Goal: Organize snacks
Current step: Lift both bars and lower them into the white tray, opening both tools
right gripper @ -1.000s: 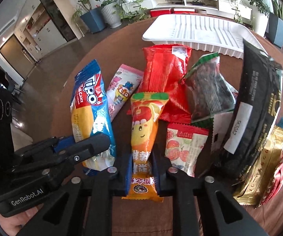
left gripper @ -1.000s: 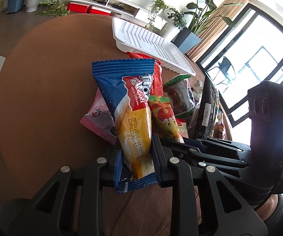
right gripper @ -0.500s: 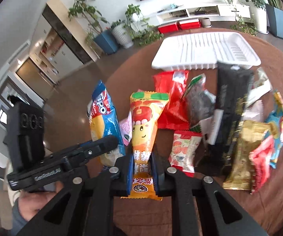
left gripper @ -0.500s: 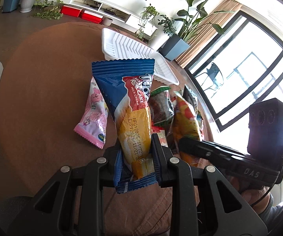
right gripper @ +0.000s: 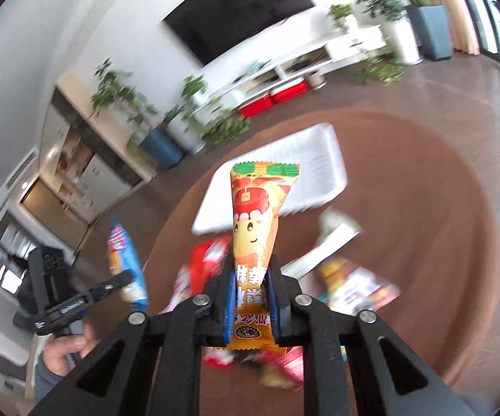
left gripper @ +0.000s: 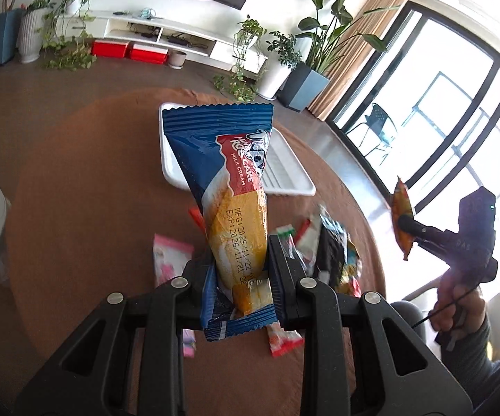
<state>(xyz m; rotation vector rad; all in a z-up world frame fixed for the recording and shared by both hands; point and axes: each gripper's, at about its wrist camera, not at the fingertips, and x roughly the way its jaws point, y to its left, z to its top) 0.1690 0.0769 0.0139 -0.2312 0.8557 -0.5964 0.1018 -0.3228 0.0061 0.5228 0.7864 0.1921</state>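
1. The left gripper [left gripper: 241, 277] is clamped on the lower part of a blue roll cake packet [left gripper: 230, 201], held up above the brown round table [left gripper: 76, 180].
2. Only the left wrist view reads the packet's printed dates and shows a pink packet [left gripper: 166, 260] lying flat on the table below left of it.
3. The white tray [left gripper: 284, 173] sits at the table's far side; both views show it, partly hidden by the lifted packets.
4. The right gripper [right gripper: 250, 306] is closed tight on an orange cartoon-face packet [right gripper: 255, 228], lifted off the table.
5. The right wrist view is blurred, so the loose snacks [right gripper: 350, 284] below cannot be told apart.
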